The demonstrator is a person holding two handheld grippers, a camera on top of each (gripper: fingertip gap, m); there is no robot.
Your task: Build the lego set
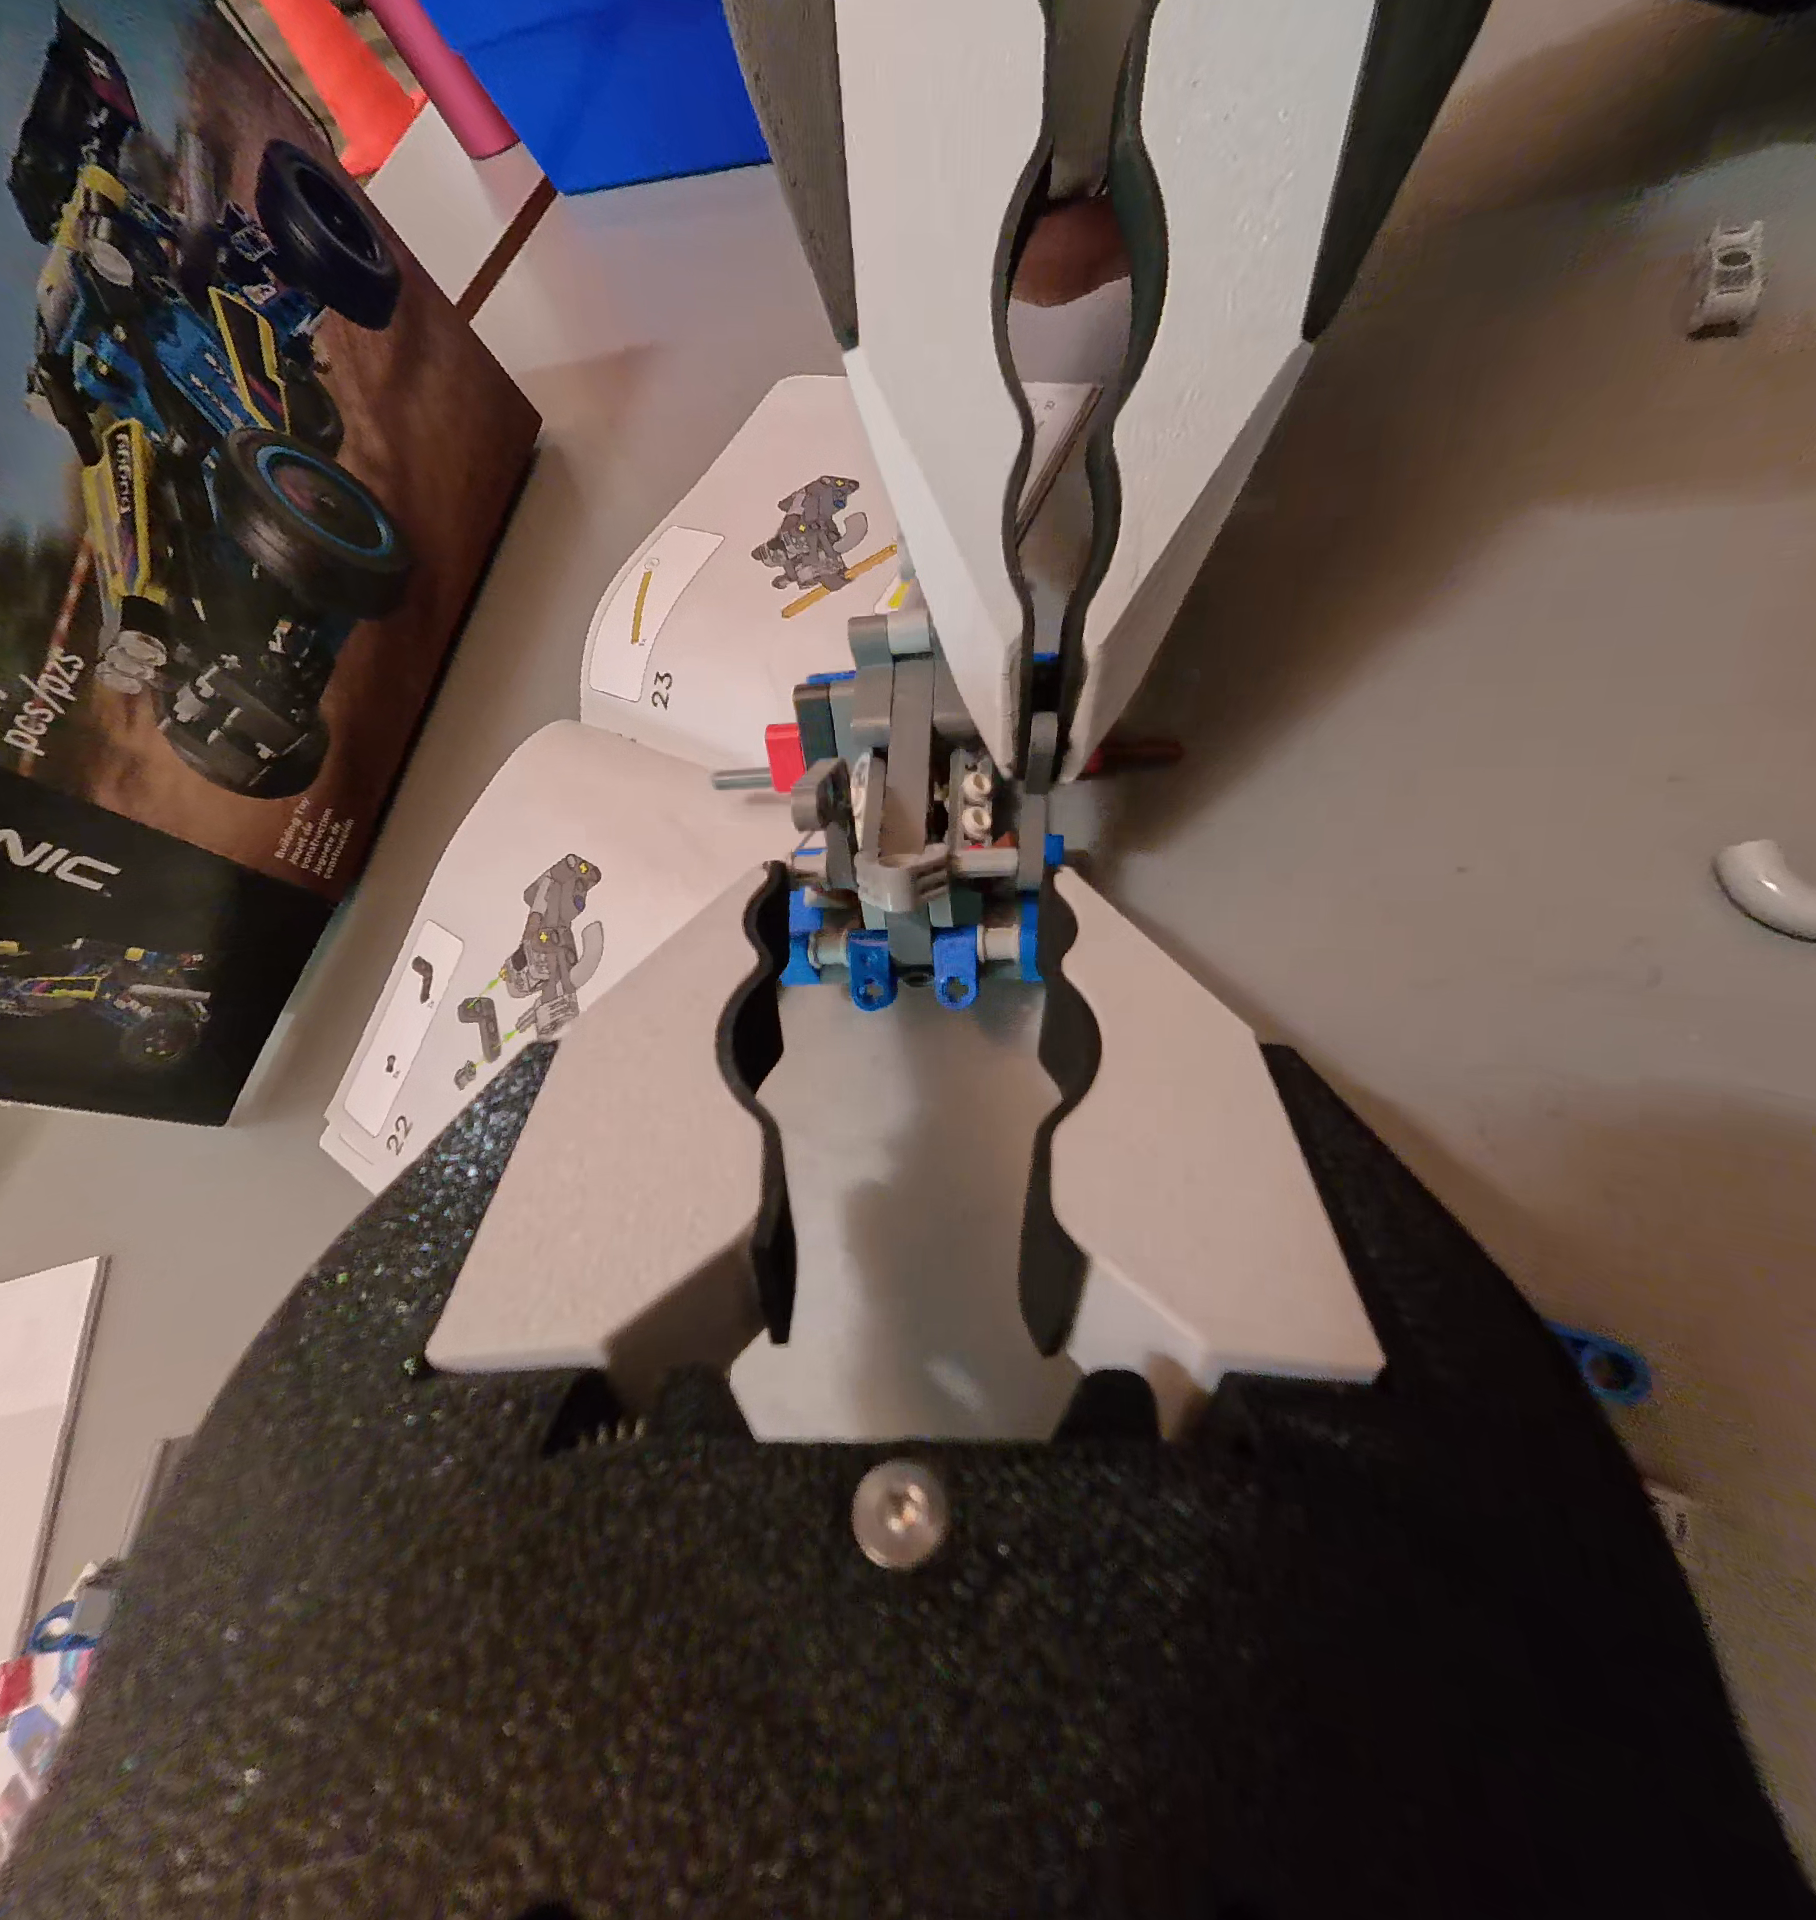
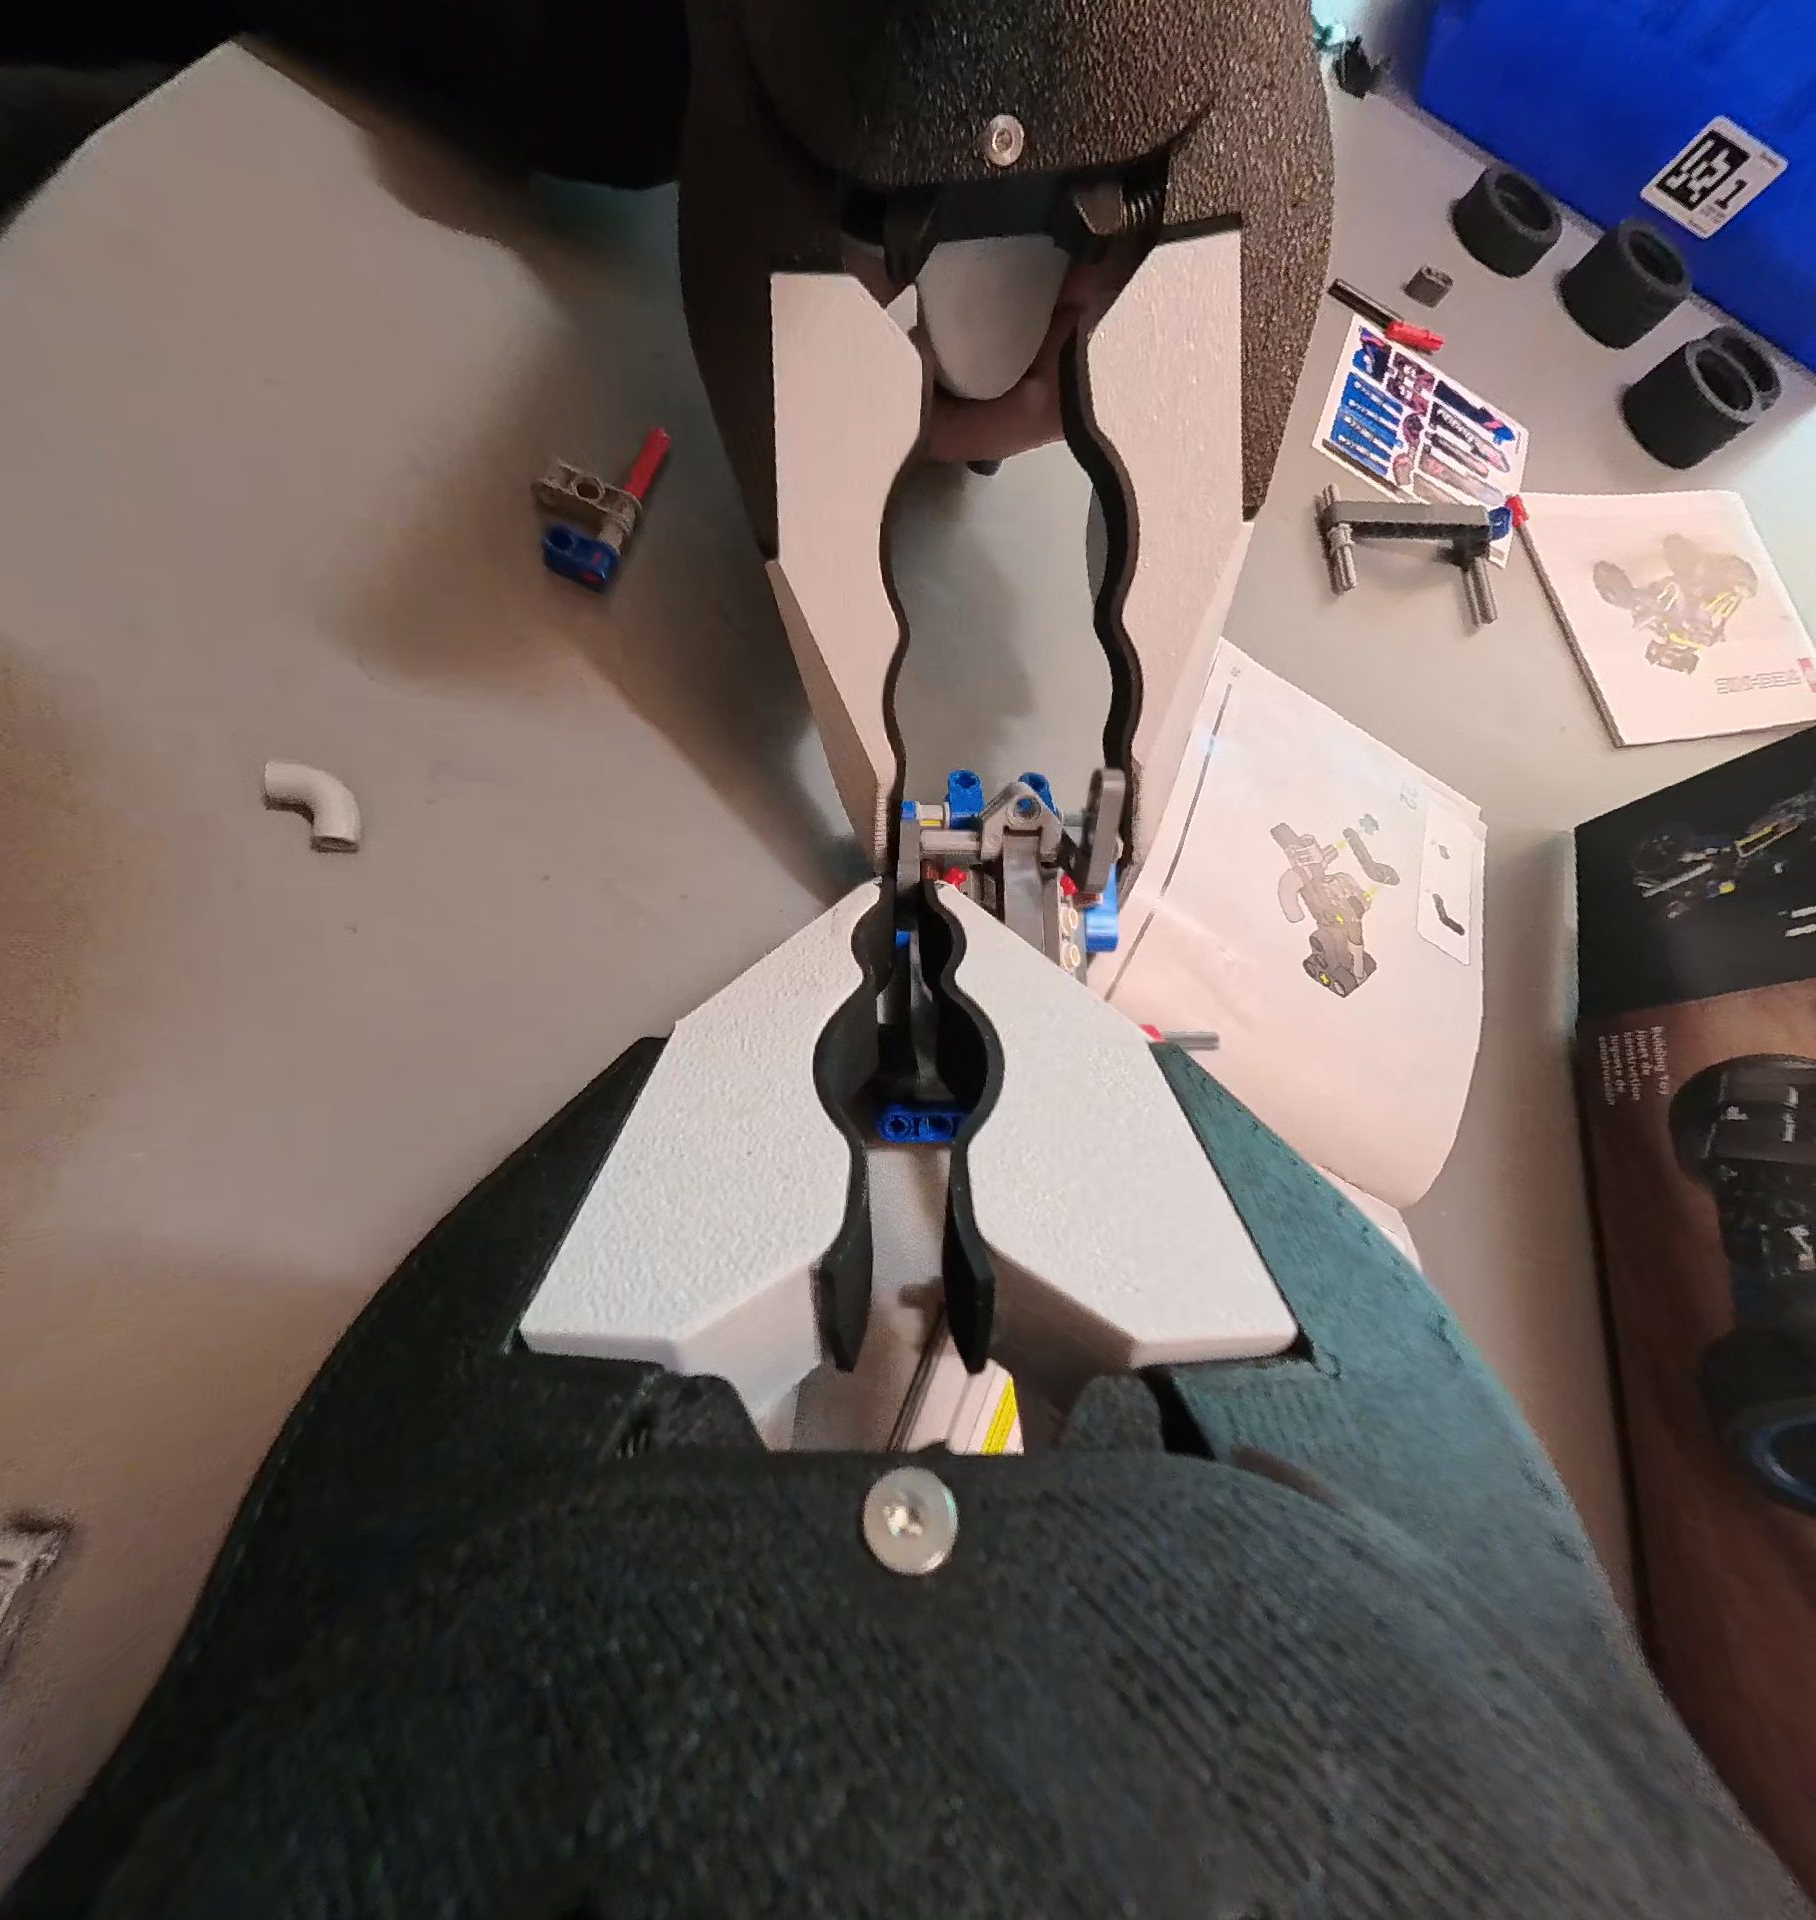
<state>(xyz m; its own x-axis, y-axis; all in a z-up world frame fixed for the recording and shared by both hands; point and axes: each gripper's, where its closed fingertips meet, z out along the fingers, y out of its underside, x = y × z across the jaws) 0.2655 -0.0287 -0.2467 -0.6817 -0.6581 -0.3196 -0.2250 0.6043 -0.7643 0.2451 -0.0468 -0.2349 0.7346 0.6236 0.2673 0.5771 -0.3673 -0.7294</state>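
Note:
A small assembly of grey and blue building bricks is held above the grey table between both grippers. My left gripper is shut on the assembly's blue lower end, one pad on each side of it. My right gripper reaches in from the top of the left wrist view, its pads closed on a thin grey beam at the assembly's right side. In the right wrist view my right gripper pinches that grey beam, and the left gripper clamps the assembly from the far side.
An open instruction booklet lies under the assembly, with the set's box beside it. A white elbow piece, a small grey, blue and red piece, a grey frame, a sticker sheet, black tyres and a blue bin lie around. The grippers are tip to tip, or close to it.

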